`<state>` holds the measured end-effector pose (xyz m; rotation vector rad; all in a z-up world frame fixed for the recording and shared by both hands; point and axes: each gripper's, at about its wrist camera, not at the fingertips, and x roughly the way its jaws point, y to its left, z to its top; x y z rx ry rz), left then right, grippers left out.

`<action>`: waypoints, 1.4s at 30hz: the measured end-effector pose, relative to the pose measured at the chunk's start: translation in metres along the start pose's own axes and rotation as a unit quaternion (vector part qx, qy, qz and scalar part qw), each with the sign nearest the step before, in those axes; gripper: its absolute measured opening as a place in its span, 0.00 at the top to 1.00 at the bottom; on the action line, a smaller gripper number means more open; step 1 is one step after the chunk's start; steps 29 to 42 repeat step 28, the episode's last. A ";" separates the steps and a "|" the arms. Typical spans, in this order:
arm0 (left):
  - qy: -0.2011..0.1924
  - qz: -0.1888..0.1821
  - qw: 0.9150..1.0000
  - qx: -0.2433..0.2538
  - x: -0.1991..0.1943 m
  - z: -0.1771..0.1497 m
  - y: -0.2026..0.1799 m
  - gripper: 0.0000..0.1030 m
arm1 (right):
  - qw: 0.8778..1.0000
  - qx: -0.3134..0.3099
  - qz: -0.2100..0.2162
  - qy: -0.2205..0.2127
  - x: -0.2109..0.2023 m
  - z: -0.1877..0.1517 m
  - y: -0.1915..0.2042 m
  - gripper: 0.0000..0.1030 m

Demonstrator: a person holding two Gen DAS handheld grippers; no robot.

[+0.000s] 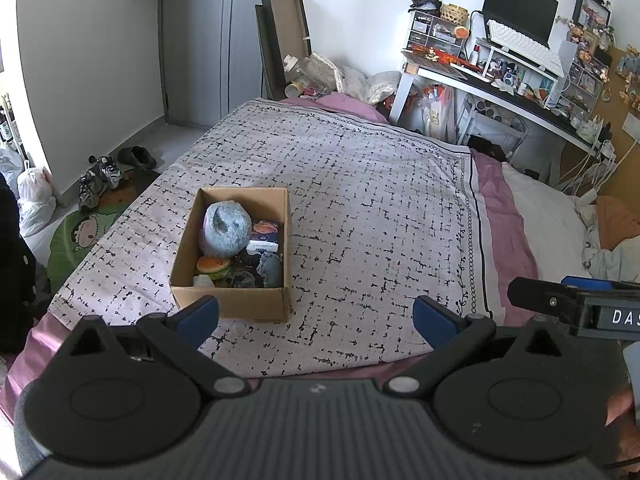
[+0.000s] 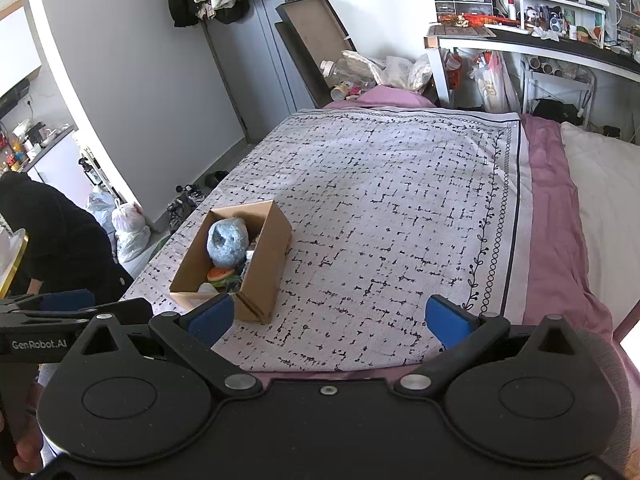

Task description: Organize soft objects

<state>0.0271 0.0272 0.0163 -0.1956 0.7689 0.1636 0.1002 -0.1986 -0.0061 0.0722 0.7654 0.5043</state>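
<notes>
Both claws were just hanging over the near edge of the bed with nothing in them. The left gripper (image 1: 316,318) had its blue pads spread wide apart, fully released, and the right gripper (image 2: 329,318) was the same, jaws wide and empty. Each one poked into the edge of the other's camera.

Just past the left gripper's left pad sat the cardboard box (image 1: 234,304), open top, resting on the patterned white blanket (image 1: 380,208) toward the left side of the bed. The soft stuff was all inside it: a fuzzy blue-grey plush (image 1: 226,230) standing tall at the back left, a burger plush (image 1: 213,267) in front of it, a tissue pack (image 1: 264,246) to the right, and some darker bits at the front right I couldn't make out.

Beyond the blanket was the pink bedsheet (image 1: 504,200). Further back, a cluttered desk (image 1: 500,88) with a white keyboard (image 1: 524,46) stood at the right, and shoes (image 1: 100,178) lay on the floor at left.
</notes>
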 end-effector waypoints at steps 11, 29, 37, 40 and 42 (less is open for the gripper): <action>0.002 0.001 1.000 0.002 0.002 -0.001 -0.001 0.01 | 1.000 0.001 0.001 0.002 -0.001 0.001 -0.001 0.00; -0.005 0.002 1.000 0.005 -0.001 -0.004 -0.001 0.01 | 1.000 -0.002 -0.004 0.009 0.003 -0.005 0.000 0.00; -0.005 0.002 1.000 0.005 -0.001 -0.004 -0.001 0.01 | 1.000 -0.002 -0.004 0.009 0.003 -0.005 0.000 0.00; -0.005 0.002 1.000 0.005 -0.001 -0.004 -0.001 0.01 | 1.000 -0.002 -0.004 0.009 0.003 -0.005 0.000 0.00; -0.005 0.002 1.000 0.005 -0.001 -0.004 -0.001 0.01 | 1.000 -0.002 -0.004 0.009 0.003 -0.005 0.000 0.00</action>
